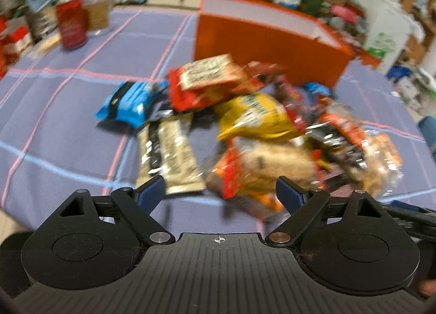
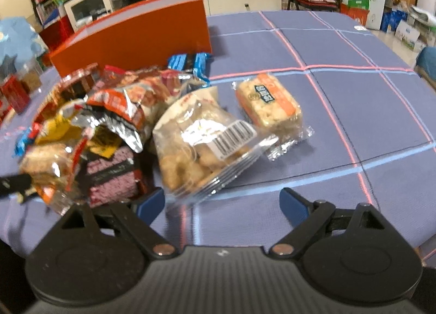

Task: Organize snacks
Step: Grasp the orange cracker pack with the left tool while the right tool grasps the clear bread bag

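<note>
Both the left gripper [image 1: 220, 191] and the right gripper [image 2: 222, 202] stand spread and empty before the snack pile [image 1: 245, 123] at twelve o'clock, where the clear biscuit bag [image 2: 204, 145] looks light, slippery and crushable, best pinched at its crimped edge.

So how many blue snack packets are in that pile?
2 that I can see. One blue packet lies at the pile's left edge. Another blue packet lies at the back, near the orange box. More may be buried under the heap.
</note>
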Demonstrator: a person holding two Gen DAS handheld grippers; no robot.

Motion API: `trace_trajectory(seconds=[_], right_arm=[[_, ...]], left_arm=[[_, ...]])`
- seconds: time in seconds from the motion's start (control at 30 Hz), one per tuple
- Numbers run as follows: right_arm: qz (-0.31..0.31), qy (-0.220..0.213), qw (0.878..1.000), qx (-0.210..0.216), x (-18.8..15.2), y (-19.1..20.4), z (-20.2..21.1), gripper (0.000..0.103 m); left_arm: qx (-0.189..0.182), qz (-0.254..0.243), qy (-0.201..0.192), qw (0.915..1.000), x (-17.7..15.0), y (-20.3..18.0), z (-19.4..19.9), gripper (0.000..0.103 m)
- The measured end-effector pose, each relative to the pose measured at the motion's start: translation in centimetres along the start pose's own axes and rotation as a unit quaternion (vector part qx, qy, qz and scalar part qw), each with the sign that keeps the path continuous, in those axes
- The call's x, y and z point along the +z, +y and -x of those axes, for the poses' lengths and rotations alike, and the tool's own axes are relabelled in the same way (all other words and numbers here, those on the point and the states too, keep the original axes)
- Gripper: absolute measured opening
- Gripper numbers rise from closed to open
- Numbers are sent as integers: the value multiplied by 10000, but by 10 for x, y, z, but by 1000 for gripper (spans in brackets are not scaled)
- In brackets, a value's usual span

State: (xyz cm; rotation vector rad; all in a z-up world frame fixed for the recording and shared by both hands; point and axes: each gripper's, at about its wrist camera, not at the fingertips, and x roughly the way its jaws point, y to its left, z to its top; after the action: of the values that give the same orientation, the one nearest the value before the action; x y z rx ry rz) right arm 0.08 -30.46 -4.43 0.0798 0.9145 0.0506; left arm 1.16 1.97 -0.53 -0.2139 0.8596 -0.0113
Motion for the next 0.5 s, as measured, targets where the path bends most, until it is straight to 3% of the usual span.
trace_trajectory(seconds=[0.13, 0.23, 0.3, 0.33, 0.43, 0.5], right_arm=[[47, -246, 9997, -36, -5, -2, -2, 92], [232, -337, 9991, -67, -6, -3, -4, 92], [345, -361, 9987, -124, -7, -1, -5, 92], [405, -375, 9984, -156, -7, 0, -6, 92], [433, -438, 9980, -146, -7, -1, -7, 92], [419, -450, 9980, -161, -7, -1, -7, 92]], left_arm=[[-148, -325, -360, 9987, 4, -23, 4, 69], [61, -743, -287, 9968, 5, -44, -16, 62], [27, -907, -292, 9954, 2, -50, -25, 65], [-13, -921, -308, 9953, 1, -50, -29, 59], [136, -810, -373, 9959, 7, -35, -34, 57], [407, -596, -288, 9970, 16, -17, -40, 48]])
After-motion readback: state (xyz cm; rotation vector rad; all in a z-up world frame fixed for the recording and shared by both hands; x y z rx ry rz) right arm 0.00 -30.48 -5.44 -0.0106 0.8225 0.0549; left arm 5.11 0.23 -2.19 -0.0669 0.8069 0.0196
